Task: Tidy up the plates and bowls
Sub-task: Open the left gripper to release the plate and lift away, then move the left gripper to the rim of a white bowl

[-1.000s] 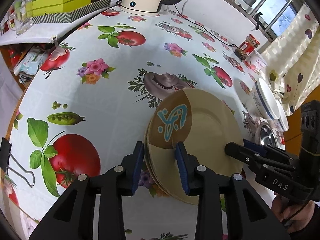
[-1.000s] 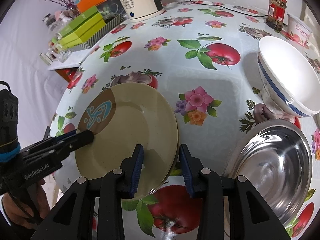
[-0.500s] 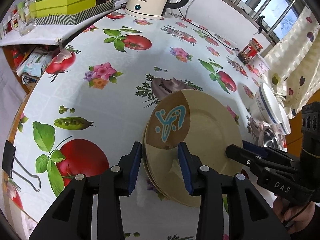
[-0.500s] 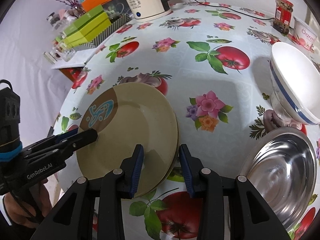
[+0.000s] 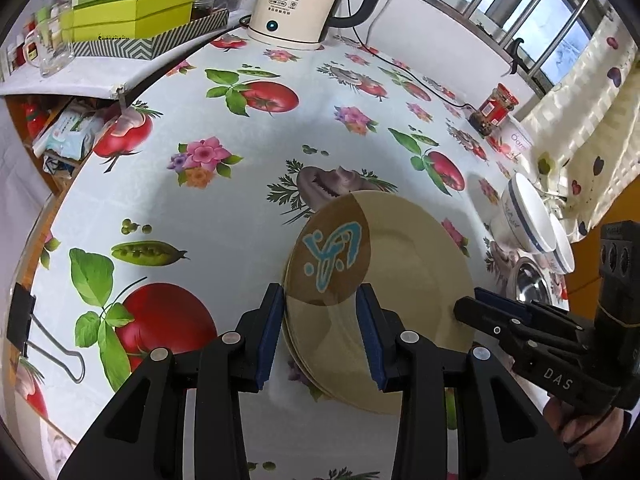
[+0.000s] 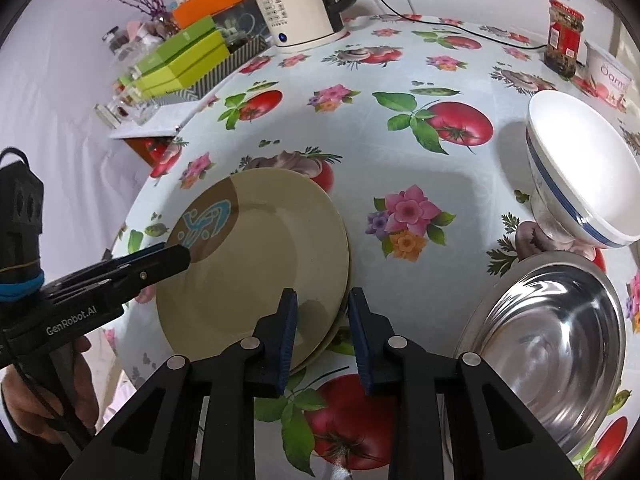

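A stack of beige plates [image 5: 404, 280] with a brown patch and blue mark lies on the table; it also shows in the right wrist view [image 6: 256, 264]. My left gripper [image 5: 320, 316] is open, its fingers straddling the stack's near edge above it. My right gripper [image 6: 320, 316] is open at the opposite edge of the stack. Stacked white bowls with a blue stripe [image 6: 580, 176] stand upside-tilted to the right, beside a steel bowl [image 6: 552, 340]. Both grippers hold nothing.
A cream electric kettle [image 5: 304, 0] with its cord stands at the back. Green boxes [image 5: 136, 8] sit on a side shelf at back left. A red-labelled jar [image 6: 564, 36] and a white tub [image 6: 608, 76] stand at the back right. A binder clip [image 5: 24, 320] grips the tablecloth edge.
Both grippers have pulled back and risen from the plate stack, so more of the table shows. The plates stay in place.
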The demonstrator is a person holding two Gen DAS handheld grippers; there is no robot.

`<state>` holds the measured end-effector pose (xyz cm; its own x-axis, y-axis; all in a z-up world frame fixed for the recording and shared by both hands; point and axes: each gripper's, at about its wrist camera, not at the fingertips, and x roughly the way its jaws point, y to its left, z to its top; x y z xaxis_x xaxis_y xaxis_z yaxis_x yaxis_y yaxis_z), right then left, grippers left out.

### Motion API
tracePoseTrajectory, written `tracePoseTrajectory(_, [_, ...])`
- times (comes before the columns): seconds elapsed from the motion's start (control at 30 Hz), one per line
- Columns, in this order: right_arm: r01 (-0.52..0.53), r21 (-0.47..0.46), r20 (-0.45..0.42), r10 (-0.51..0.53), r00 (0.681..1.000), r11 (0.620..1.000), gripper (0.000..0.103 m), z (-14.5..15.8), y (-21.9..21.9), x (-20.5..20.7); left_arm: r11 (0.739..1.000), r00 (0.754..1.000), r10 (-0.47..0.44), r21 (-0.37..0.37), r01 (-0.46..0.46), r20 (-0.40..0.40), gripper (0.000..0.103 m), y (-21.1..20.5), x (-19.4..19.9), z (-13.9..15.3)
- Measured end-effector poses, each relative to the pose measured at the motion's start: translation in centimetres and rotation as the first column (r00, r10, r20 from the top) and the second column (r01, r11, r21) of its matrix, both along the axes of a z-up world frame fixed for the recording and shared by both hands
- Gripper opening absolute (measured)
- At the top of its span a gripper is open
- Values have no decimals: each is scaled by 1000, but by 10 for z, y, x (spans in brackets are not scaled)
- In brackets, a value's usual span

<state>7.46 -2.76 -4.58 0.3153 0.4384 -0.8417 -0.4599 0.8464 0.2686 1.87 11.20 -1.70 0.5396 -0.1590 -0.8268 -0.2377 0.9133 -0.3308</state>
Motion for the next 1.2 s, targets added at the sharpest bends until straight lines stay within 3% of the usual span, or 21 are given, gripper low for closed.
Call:
tracePoseTrajectory(0.4, [14,37,59,-16,998,999,26,24,-15,-12,1000,997,-15,23,13,77,38,-7,-10,23])
tracePoseTrajectory(0.8, [82,68,119,-90,989,994,26,46,-54,-28,993,983,-105,77,94,149,38,-36,-10,41])
tracePoseTrajectory(1.2, [157,97,157,-171,973,983,28,62,-97,-47,978,962,-206,70,196,181,38,-73,-8,57])
